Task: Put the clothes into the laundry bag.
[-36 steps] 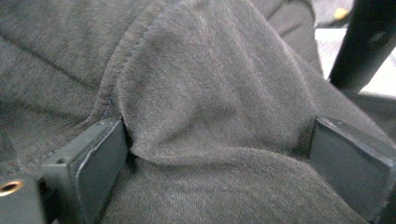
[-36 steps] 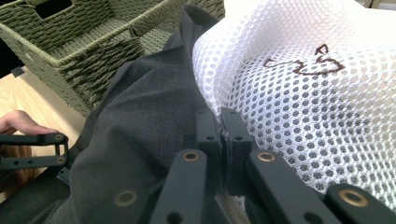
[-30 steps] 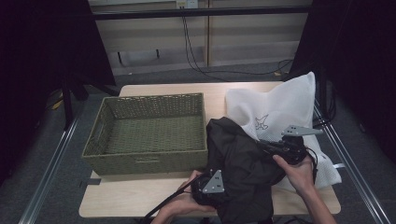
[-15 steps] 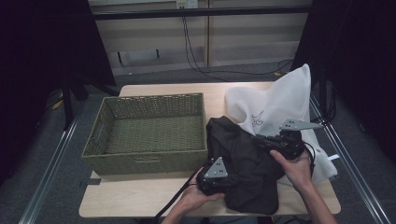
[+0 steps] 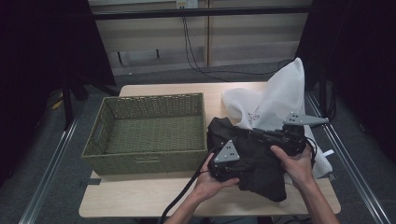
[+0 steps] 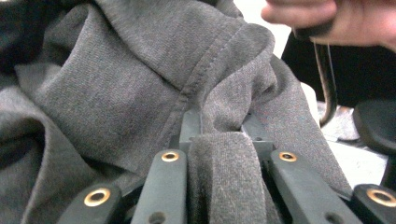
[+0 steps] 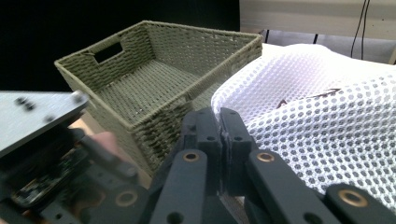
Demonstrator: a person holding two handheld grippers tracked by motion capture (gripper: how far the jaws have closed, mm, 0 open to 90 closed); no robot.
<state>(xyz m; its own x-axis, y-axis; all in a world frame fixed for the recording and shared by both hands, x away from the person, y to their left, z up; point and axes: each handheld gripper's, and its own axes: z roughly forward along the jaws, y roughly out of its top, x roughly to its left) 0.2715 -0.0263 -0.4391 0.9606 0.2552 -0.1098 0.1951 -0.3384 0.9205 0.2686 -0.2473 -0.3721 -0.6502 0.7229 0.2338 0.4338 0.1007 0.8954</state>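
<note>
The dark grey knit garment (image 5: pixel 254 161) lies bunched just right of the olive woven rectangular basket (image 5: pixel 147 135), overlapping the white mesh laundry bag (image 5: pixel 275 102). The left gripper (image 6: pixel 219 135), its jaws having just been closing, pinches a garment fold. The right gripper (image 7: pixel 219 122) is clamped on the bag's mesh edge.

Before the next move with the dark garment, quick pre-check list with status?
1. Left hand-held gripper clamped on the dark garment: ok; jaws have just been closing, a fold is pinched between them.
2. Right hand-held gripper shut on the white mesh bag: ok; edge pinched.
3. Woven basket empty: ok.
4. Garment out of the bag: cannot tell.
5. Cable free: ok.
</note>
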